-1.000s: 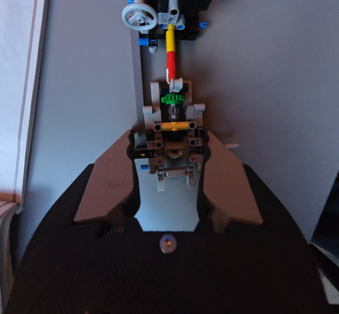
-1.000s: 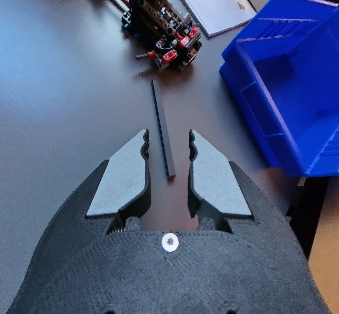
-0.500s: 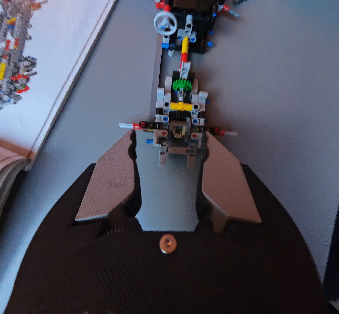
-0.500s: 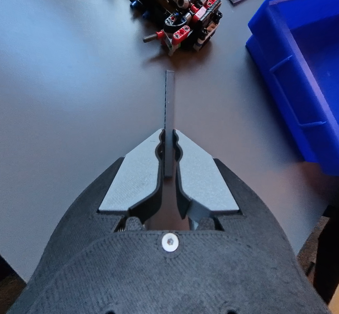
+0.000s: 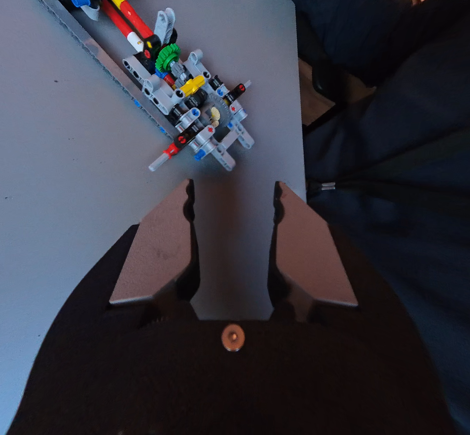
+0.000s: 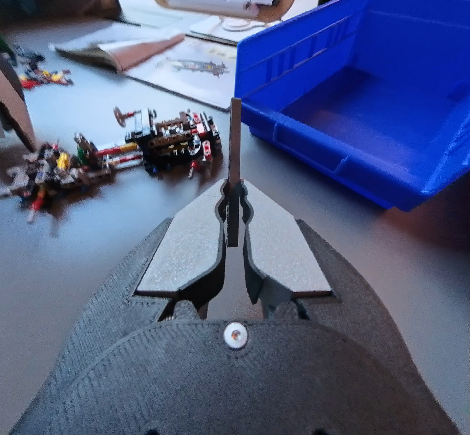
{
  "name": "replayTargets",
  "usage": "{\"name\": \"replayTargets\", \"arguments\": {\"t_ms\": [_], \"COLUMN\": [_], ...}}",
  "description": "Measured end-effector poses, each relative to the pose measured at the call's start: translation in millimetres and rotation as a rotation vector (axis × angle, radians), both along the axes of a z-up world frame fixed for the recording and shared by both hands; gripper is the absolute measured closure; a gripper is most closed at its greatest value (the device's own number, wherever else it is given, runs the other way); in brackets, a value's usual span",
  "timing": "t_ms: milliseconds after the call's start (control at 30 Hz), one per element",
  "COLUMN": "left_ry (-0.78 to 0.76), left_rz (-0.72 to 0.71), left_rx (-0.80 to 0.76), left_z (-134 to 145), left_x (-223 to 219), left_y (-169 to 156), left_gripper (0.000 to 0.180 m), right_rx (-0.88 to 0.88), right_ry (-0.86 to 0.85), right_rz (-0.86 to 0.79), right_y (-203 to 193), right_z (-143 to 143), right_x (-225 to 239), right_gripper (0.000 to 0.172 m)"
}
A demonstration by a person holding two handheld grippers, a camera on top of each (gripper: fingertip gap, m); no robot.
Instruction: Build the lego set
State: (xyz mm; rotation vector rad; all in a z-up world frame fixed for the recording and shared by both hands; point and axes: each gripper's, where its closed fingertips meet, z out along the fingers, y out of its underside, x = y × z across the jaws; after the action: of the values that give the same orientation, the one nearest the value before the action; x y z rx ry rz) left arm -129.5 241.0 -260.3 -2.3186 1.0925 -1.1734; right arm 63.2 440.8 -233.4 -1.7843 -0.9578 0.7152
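Grey table [image 5: 76, 219]: left gripper [image 5: 232, 186] gaping, bare, near toy-brick chassis [image 5: 193, 102]; right gripper [image 6: 233, 183] clamped on dark beam [image 6: 235, 143], beside blue bin [image 6: 356, 107].

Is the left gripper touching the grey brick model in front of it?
Apart. In the left wrist view, bare table separates the open left gripper from the model.

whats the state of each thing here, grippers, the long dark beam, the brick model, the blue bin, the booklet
left gripper: open, nothing between its fingers
right gripper: shut on the long dark beam
long dark beam: gripped at one end, sticking out forward above the table
brick model: part-built, lying on the table
blue bin: upright, looks empty
booklet: lying open
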Motion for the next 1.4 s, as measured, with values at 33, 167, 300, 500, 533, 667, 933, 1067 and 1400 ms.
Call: {"name": "replayTargets", "arguments": {"t_ms": [33,167,300,500,533,667,933,1067,1400], "left_ry": [-0.003,-0.011,-0.064,-0.053,-0.046,-0.063,-0.058,-0.027,-0.112], "left_rz": [-0.001,0.025,0.014,-0.048,-0.053,-0.061,0.048,0.143,0.267], "left_rx": [0.009,-0.017,-0.066,-0.047,-0.033,-0.047,-0.014,0.071,0.274], "left_z": [-1,-9,-8,-10,-10,-10,-6,2,75], "left_x": [0,-3,5,14,14,11,-4,-12,31], "left_y": [0,5,2,-11,-11,-11,10,28,43], "left_gripper": [0.122,0.127,0.127,0.132,0.133,0.135,0.134,0.135,0.137], "right_rx": [-0.012,-0.034,0.002,0.044,0.046,0.042,0.031,0.053,-0.161], "right_ry": [0.035,0.079,0.07,0.021,0.021,0.024,0.066,0.098,0.548], "right_rz": [-0.003,-0.042,-0.101,-0.172,-0.179,-0.206,-0.136,-0.071,0.329], "right_y": [3,11,16,26,27,32,27,19,-93], "right_z": [4,6,9,7,7,7,12,20,75], "right_x": [0,5,11,18,18,22,11,2,-59], "right_gripper": [0.167,0.167,0.167,0.167,0.167,0.167,0.167,0.167,0.168]}}
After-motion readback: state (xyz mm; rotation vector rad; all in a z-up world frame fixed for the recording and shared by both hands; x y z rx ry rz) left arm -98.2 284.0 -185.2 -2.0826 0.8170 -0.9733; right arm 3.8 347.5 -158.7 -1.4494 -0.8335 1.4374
